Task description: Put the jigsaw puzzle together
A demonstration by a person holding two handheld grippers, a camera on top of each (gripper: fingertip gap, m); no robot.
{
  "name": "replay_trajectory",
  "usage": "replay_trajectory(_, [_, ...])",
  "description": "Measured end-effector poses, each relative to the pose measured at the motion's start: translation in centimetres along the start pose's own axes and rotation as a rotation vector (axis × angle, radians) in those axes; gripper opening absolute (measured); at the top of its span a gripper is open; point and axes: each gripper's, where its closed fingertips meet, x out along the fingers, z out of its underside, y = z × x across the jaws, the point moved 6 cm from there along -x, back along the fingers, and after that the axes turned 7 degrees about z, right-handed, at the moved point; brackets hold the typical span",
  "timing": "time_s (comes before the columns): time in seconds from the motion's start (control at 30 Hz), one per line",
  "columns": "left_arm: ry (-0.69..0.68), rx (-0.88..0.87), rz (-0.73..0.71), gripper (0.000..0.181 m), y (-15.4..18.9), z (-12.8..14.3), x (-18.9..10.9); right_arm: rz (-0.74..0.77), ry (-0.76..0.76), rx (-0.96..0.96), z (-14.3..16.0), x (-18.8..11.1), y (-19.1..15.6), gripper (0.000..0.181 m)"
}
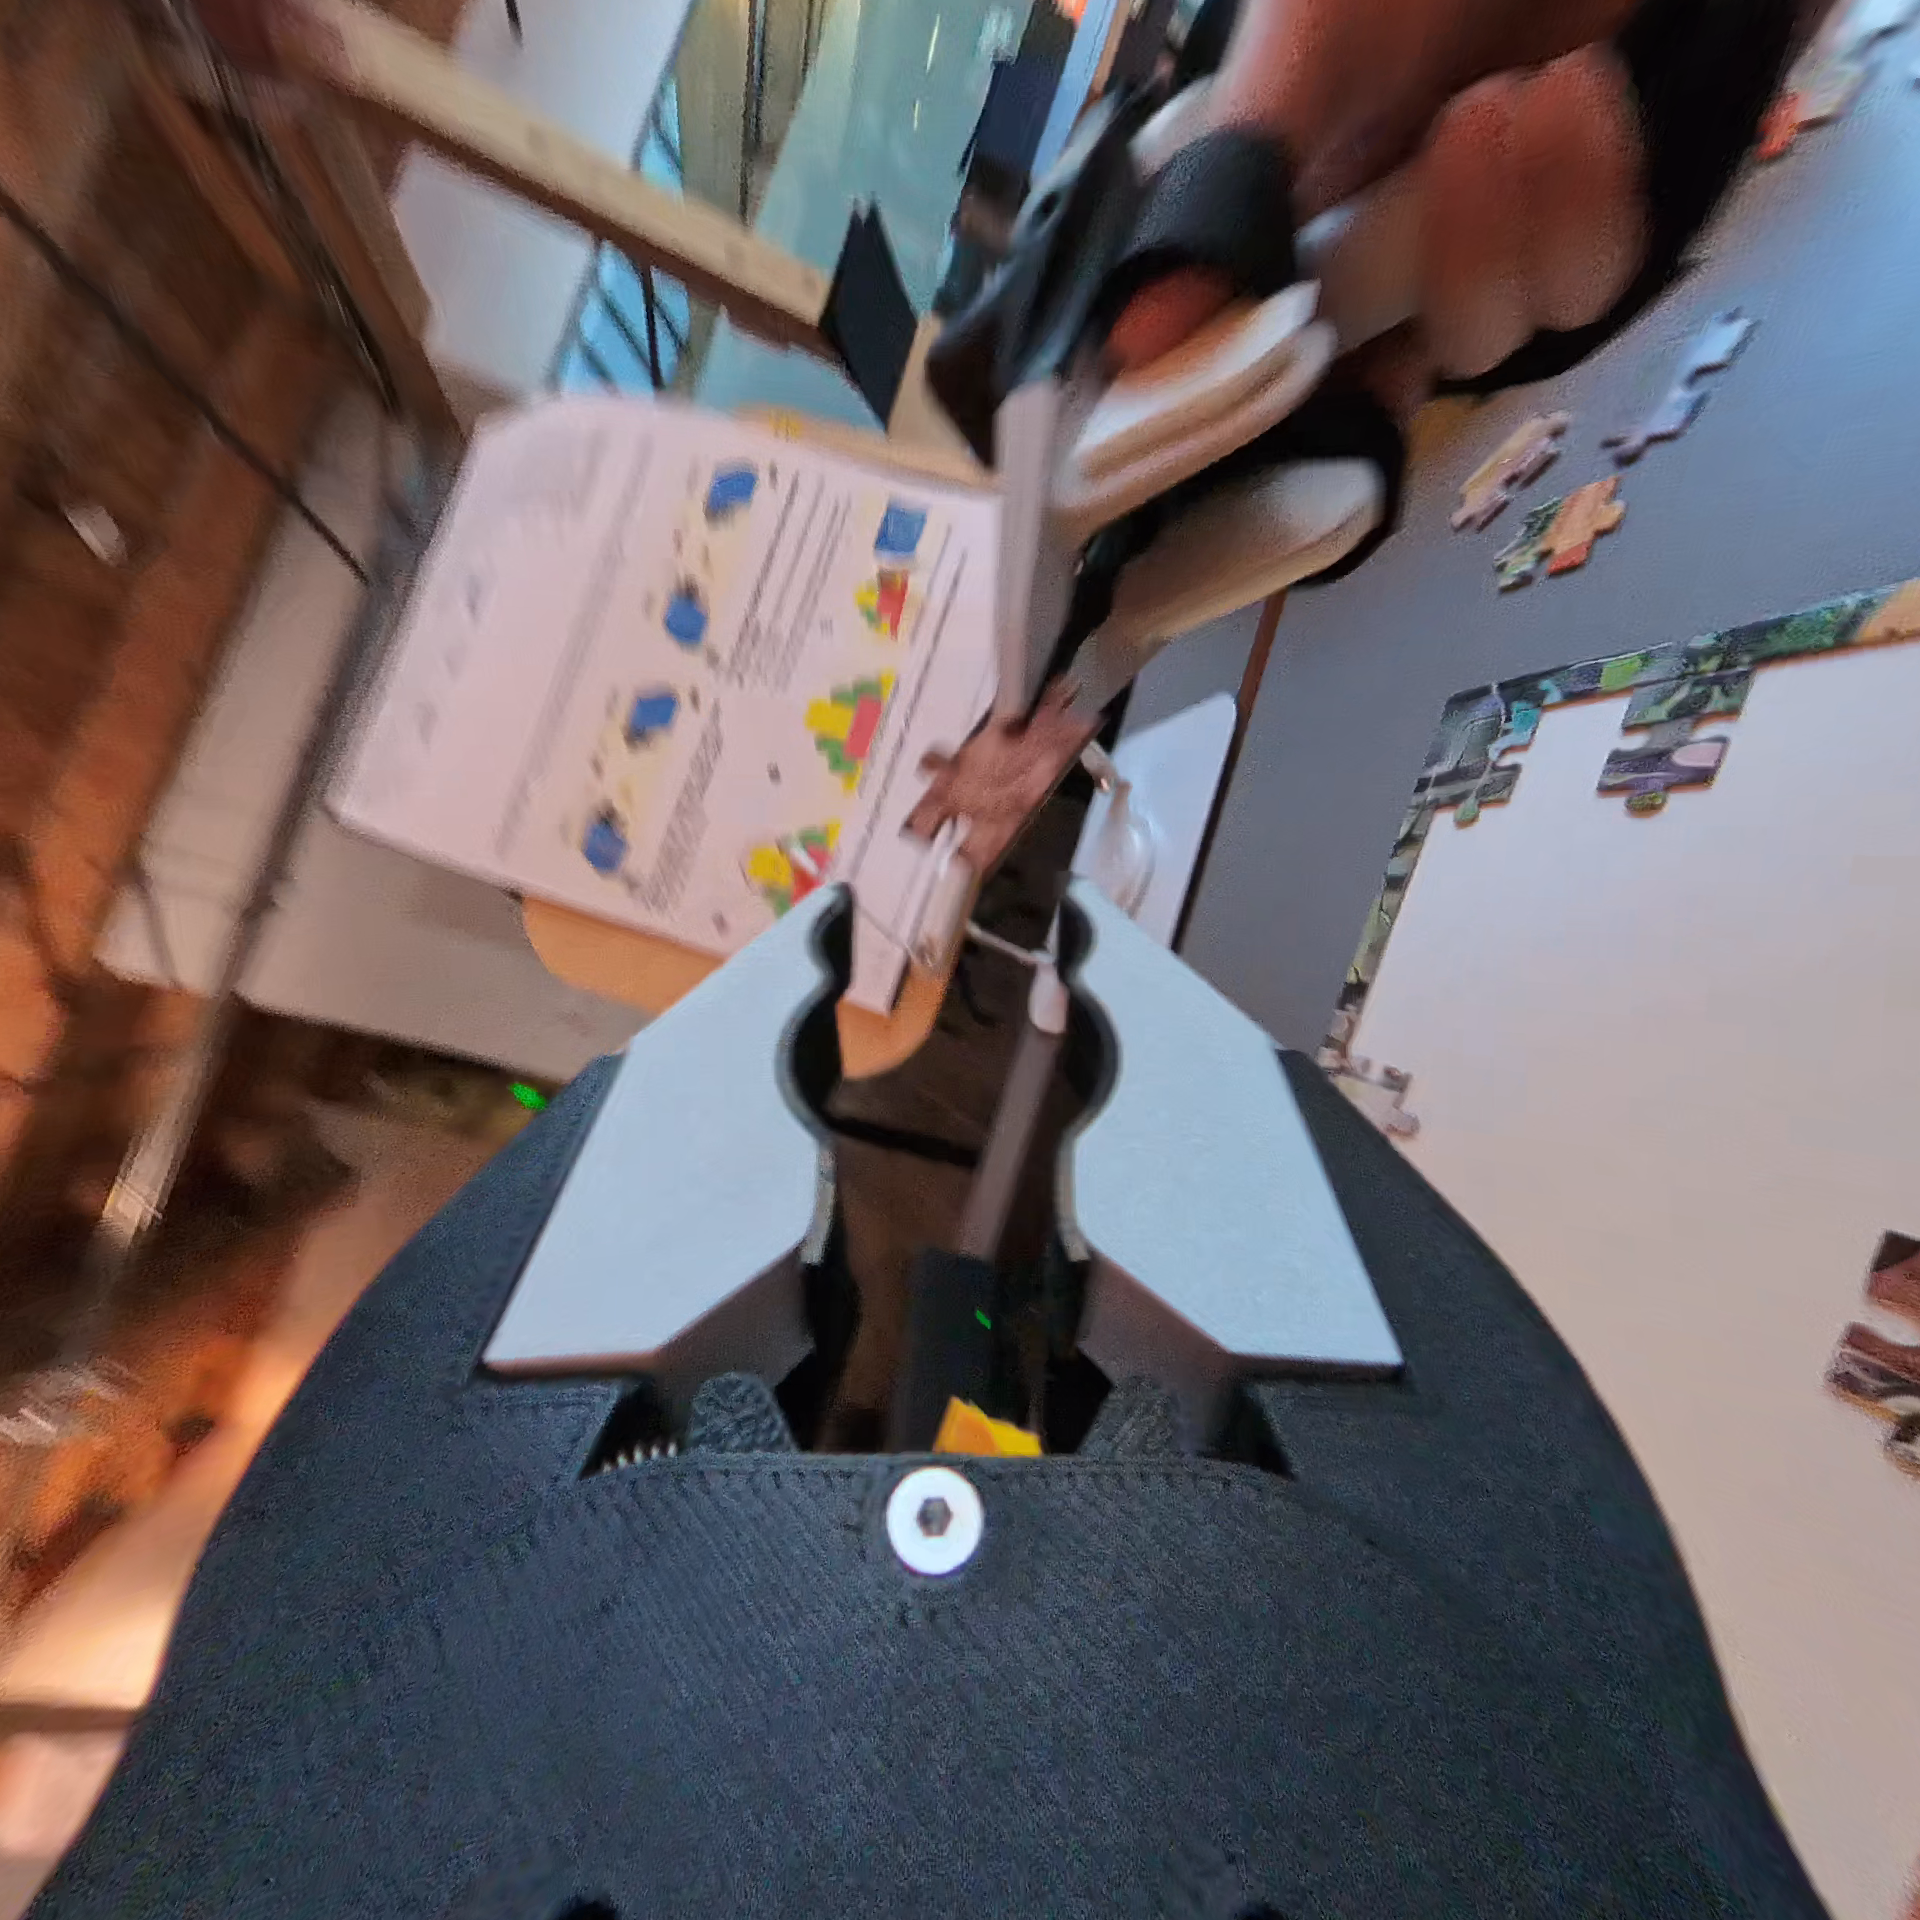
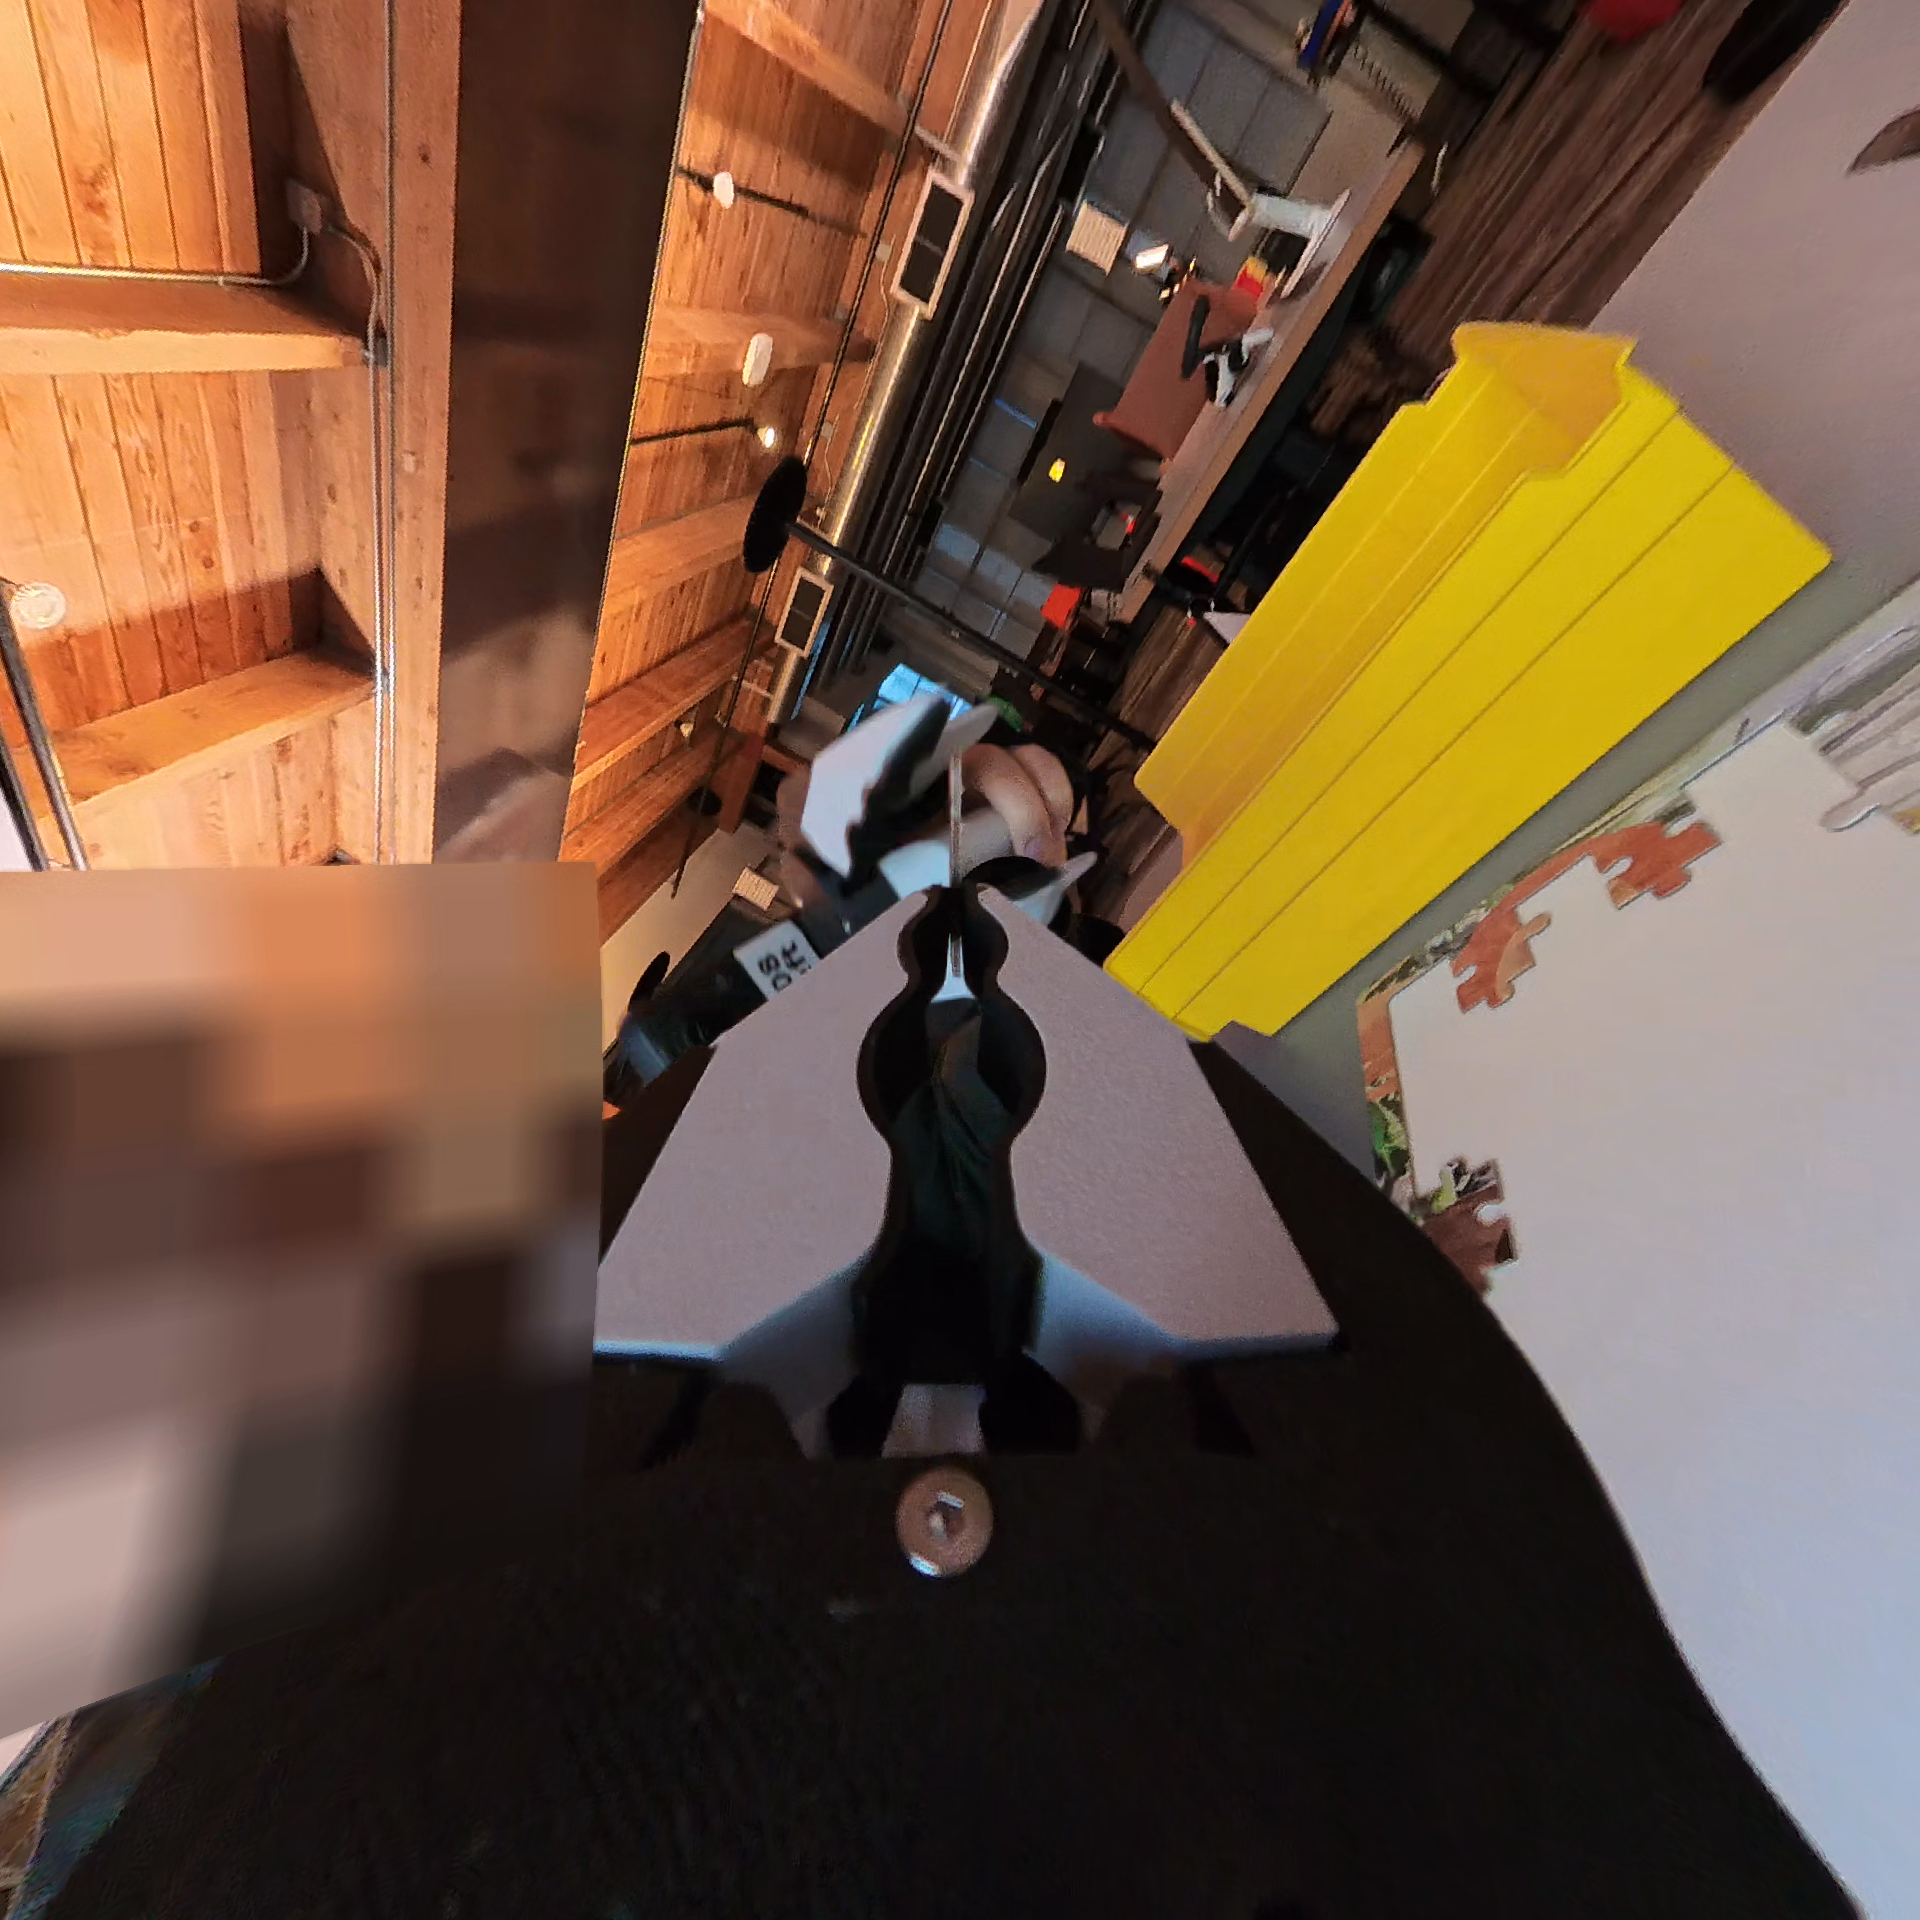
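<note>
Grey jaws of the right gripper [image 2: 954,940] pinch a thin piece [image 2: 954,831] edge-on, frame [image 2: 1382,1049] lying to its right; left gripper [image 1: 951,925] gapes empty.

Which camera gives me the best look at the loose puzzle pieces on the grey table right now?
The left wrist view. The loose puzzle pieces lie in plain sight on the grey table beyond the assembled border. The right wrist view shows only parts of the border beside a yellow bin; no scattered pieces are clear there.
</note>
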Motion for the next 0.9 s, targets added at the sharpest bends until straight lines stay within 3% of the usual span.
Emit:
replay_trajectory(0.07, [-0.037,-0.189,0.068,0.050,-1.0,1.8,0.0,0.009,0.023,-0.011,-0.3,-0.4,0.0,0.001])
replay_trajectory(0.13, [0.007,-0.445,0.159,0.040,-1.8,3.0,-0.2,0.043,0.038,-0.038,-0.5,-0.7,0.2,0.001])
replay_trajectory(0.2, [0.137,-0.749,0.277,0.031,-2.6,2.8,-0.5,0.056,0.033,-0.074,-0.5,-0.6,0.1,0.001])
replay_trajectory(0.33, [0.474,-1.273,0.610,0.040,-3.9,1.9,-1.4,0.055,0.031,-0.157,-0.4,-0.2,-0.6,0.001])
replay_trajectory(0.43, [0.570,-1.556,0.759,0.035,-4.0,3.5,-0.9,0.072,0.014,-0.228,-0.2,0.3,-0.9,0.001])
replay_trajectory(0.53, [0.546,-1.643,0.849,0.027,-3.3,4.3,-0.4,0.077,0.023,-0.291,-0.1,0.7,-1.3,0.000])
replay_trajectory(0.73, [0.353,-1.524,0.940,0.026,-0.6,3.4,0.6,0.120,-0.041,-0.325,0.6,1.3,-0.8,0.000])
replay_trajectory(0.83, [0.340,-1.515,0.981,0.000,-0.2,3.2,0.6,0.122,-0.086,-0.326,1.1,1.7,-0.2,0.001])
replay_trajectory(0.9, [0.320,-1.517,0.997,0.000,-0.1,3.3,0.5,0.108,-0.098,-0.314,1.2,1.9,0.0,0.001])
